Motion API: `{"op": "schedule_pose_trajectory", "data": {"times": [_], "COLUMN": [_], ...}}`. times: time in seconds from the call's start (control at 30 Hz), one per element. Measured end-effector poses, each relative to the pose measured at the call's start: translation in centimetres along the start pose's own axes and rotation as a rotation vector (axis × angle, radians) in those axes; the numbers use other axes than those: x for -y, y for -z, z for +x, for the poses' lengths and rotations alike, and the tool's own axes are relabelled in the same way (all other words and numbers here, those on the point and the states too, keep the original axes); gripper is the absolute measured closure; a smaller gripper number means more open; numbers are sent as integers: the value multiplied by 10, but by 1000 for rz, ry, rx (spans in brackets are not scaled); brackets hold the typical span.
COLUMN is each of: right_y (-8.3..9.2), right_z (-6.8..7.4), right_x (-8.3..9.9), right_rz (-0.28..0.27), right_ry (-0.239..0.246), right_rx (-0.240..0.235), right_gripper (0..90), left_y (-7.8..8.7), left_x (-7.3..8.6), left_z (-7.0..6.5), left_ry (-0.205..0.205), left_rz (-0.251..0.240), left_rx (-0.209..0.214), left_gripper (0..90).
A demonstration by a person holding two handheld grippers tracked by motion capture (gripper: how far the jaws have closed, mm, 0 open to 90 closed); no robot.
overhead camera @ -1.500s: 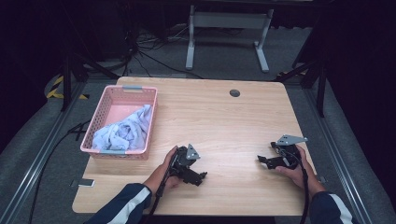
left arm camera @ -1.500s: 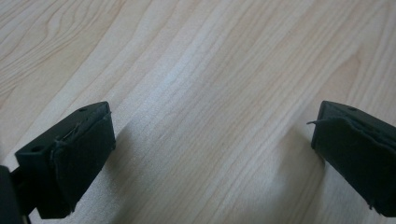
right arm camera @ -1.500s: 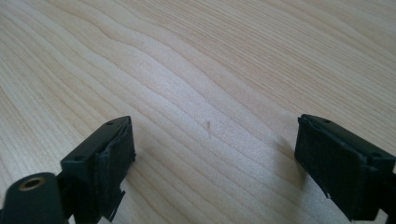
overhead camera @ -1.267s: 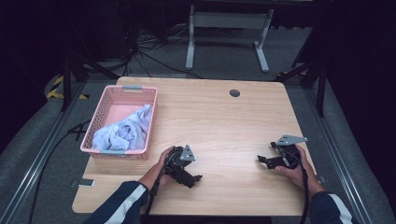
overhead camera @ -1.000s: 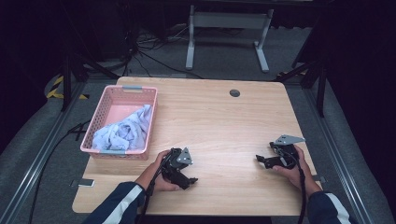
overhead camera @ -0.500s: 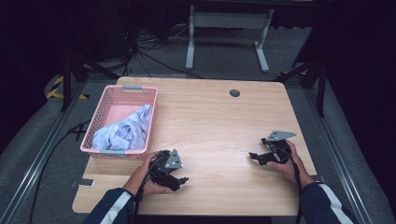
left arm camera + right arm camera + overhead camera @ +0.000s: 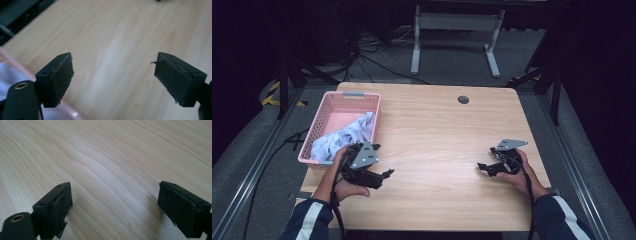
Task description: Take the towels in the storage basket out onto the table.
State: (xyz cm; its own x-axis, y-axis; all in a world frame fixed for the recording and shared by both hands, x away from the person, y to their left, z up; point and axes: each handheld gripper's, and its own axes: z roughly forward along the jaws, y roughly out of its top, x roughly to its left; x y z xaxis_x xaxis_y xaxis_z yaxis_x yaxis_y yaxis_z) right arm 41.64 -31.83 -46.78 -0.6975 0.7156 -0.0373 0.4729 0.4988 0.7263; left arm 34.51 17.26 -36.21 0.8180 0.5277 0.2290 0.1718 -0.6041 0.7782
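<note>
Pale wood grain covers the surface (image 7: 437, 135), with dark floor and cables around it. At its left edge stands a pink basket (image 7: 337, 112) holding a crumpled light-blue cloth (image 7: 343, 137), which lies bunched toward the near end — nothing grips it. Just beside the basket's near corner, the left gripper (image 7: 384, 174) is lifted in the person's left hand (image 7: 343, 182); its fingers (image 7: 62, 75) are spread wide with only bare wood between them, having just been opening again after a slight closing. Well apart, near the right edge, the right gripper (image 7: 482, 167) sits low over the wood — its fingers (image 7: 58, 202) released and empty.
</note>
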Motion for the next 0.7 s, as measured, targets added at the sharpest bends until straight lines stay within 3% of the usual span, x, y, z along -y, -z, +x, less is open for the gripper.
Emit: {"op": "schedule_pose_trajectory", "data": {"times": [0.07,0.13,0.23,0.27,0.4,0.43,0.47,0.5,0.57,0.7], "right_y": [0,0,1,0,1,0,0,1,1,1], "right_z": [0,0,0,0,0,0,0,0,0,1], "right_x": [0,0,0,0,0,0,0,0,1,1], "right_rz": [0,0,0,0,0,0,0,0,0,-1], "right_ry": [-1,-2,-3,-3,-3,-3,-3,-3,-3,-5], "right_rx": [1,3,3,2,3,3,3,3,3,1], "right_gripper": [126,126,126,126,125,126,126,126,126,126], "left_y": [9,12,17,19,23,24,24,23,21,6], "left_x": [4,5,12,16,20,24,24,29,32,44], "left_z": [11,15,30,39,52,61,61,74,81,104], "left_ry": [14,22,70,86,86,110,110,123,132,202], "left_rz": [-1,2,7,17,45,53,53,91,114,206], "left_rx": [-47,-54,-114,-124,-148,-158,-158,-153,-153,-153], "left_gripper": [157,157,157,157,157,157,157,157,157,158]}}
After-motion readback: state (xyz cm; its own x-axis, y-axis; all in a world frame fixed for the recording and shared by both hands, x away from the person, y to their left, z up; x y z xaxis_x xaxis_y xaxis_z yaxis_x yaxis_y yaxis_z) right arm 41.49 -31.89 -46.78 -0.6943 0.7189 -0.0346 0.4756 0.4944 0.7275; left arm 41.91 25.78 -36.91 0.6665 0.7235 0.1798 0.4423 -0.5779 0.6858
